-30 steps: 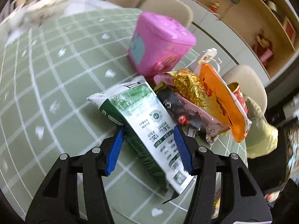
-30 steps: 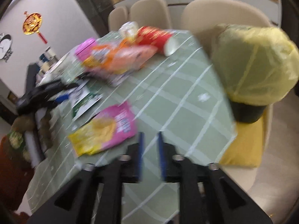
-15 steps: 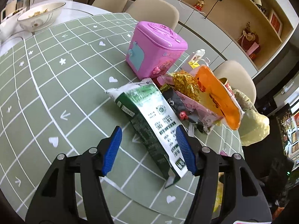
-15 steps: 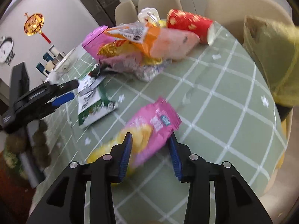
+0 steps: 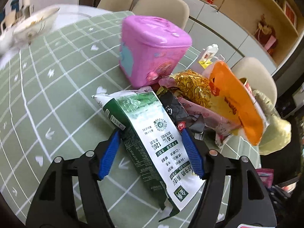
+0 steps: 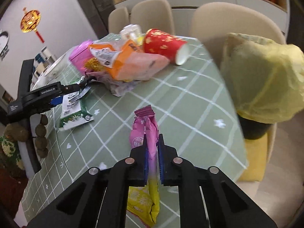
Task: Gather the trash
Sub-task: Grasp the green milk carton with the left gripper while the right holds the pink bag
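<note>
1. Pink and yellow, the snack wrapper [image 6: 150, 152] is squashed thin between the blue pads of the right gripper [image 6: 152, 146]. The jaws have just been closing and now pinch it tight, so it can be lifted off the green tablecloth [image 6: 190, 114].
2. At 2 o'clock from that gripper sits the bin with a yellow bag [image 6: 266, 83] on a chair seat. It stands just past the table edge, likely so trash can be dropped in with a short reach.
3. Straddling the green and white milk packet [image 5: 150, 133] is the left gripper [image 5: 152, 148]. Its jaws have just been opening and stand wide, with the packet between them. I cannot tell if the pads press on it; it looks like a loose fit, not a grip.
4. From 12 to 2 o'clock of the left gripper lies a heap: a pink box [image 5: 152, 47], a gold wrapper [image 5: 191, 87] and an orange bag [image 5: 235, 102].
5. In the right view a red paper cup [image 6: 163, 43] lies on its side at 12 o'clock, still to be picked up.
</note>
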The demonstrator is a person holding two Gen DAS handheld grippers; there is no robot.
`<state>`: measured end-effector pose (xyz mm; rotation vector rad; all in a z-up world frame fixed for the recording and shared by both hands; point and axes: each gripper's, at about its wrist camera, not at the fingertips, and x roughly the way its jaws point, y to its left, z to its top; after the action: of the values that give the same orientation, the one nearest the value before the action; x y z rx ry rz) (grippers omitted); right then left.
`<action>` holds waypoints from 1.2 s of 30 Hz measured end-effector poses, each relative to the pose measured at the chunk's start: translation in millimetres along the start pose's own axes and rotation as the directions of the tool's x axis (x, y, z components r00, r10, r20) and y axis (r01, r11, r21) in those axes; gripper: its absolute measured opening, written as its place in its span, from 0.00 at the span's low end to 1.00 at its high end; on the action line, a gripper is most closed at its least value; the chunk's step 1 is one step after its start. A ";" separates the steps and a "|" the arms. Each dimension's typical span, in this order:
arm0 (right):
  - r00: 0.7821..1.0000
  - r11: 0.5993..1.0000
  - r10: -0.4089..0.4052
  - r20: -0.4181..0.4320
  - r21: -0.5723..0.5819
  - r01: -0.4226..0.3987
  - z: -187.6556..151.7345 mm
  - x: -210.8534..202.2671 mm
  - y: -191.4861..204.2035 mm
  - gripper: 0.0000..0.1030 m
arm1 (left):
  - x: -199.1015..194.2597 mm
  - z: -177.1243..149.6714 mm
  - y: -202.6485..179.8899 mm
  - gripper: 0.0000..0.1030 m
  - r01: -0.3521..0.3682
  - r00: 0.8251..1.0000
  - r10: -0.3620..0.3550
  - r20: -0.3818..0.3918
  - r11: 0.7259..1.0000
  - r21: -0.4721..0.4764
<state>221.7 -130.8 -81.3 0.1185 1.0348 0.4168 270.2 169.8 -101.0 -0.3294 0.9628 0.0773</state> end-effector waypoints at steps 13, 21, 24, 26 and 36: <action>0.998 0.998 0.046 0.050 -0.053 -0.043 -12.5 -28.3 11.0 0.10 | -30.2 -43.5 -15.6 0.44 0.045 0.995 -0.029 -0.092 0.982 0.182; 0.998 0.999 0.037 0.049 -0.026 -0.036 -16.9 -32.5 3.8 0.10 | -28.4 -19.0 -9.0 0.68 0.035 0.998 -0.035 -0.050 0.999 -0.016; 0.998 0.999 0.034 0.057 -0.029 -0.033 -19.2 -36.6 4.3 0.10 | -14.1 -11.8 -19.7 0.68 -0.015 0.999 0.014 -0.052 1.000 -0.014; 0.998 0.999 0.034 0.057 -0.026 -0.032 -20.9 -37.5 3.2 0.10 | -6.9 -5.6 -25.3 0.68 -0.060 0.997 0.060 -0.049 0.998 0.011; 0.998 0.999 0.041 0.043 -0.026 -0.040 -25.7 -33.4 1.3 0.10 | -11.6 -14.6 -8.1 0.51 -0.065 0.994 0.066 -0.090 0.998 0.007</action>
<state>184.7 -145.2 -67.0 0.1256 0.9855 0.4623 253.8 158.5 -97.2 -0.2995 1.0631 0.1214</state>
